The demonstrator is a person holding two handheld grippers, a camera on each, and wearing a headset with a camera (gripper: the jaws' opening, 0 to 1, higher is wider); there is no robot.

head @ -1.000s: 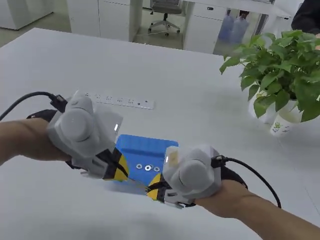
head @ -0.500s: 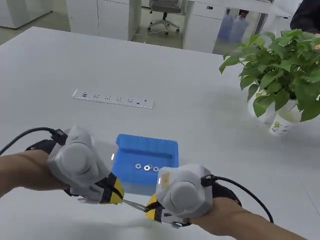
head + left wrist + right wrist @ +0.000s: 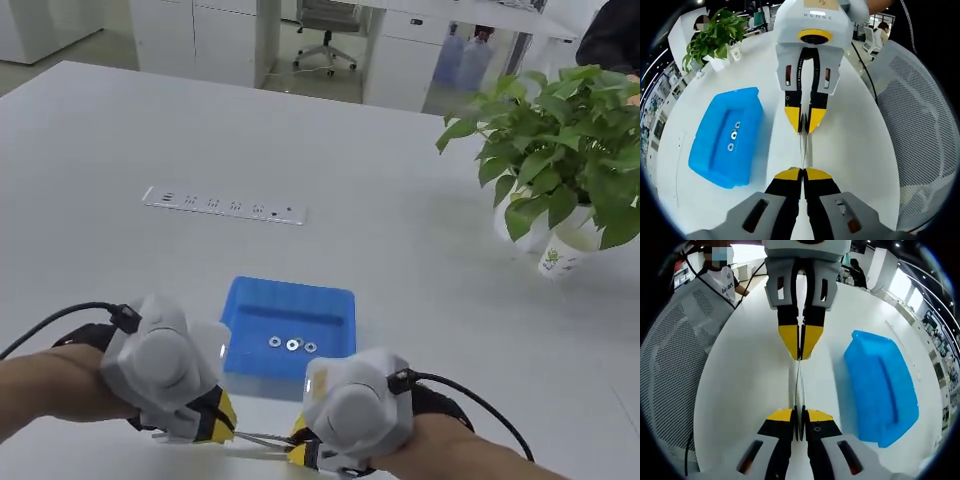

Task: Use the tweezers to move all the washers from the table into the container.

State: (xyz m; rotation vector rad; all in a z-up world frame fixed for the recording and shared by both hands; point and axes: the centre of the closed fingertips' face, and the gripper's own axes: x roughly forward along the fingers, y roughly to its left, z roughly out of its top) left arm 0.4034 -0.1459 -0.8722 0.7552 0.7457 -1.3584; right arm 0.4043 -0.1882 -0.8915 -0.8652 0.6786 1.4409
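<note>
Three small flat metal washers (image 3: 292, 344) lie in a row inside the blue plastic container (image 3: 290, 305); I judge them light, hard and slick, best pinched across one side of the ring. My left claw (image 3: 802, 172) and right claw (image 3: 799, 414) each clamp an opposite end of the thin, springy-looking tweezers (image 3: 803, 145), low over the smooth white surface (image 3: 420, 250) just beside the container

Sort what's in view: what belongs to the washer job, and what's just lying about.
Job: tweezers, held between the left gripper and right gripper; three washers inside the blue container.
Lying about: power strip; potted plant.
</note>
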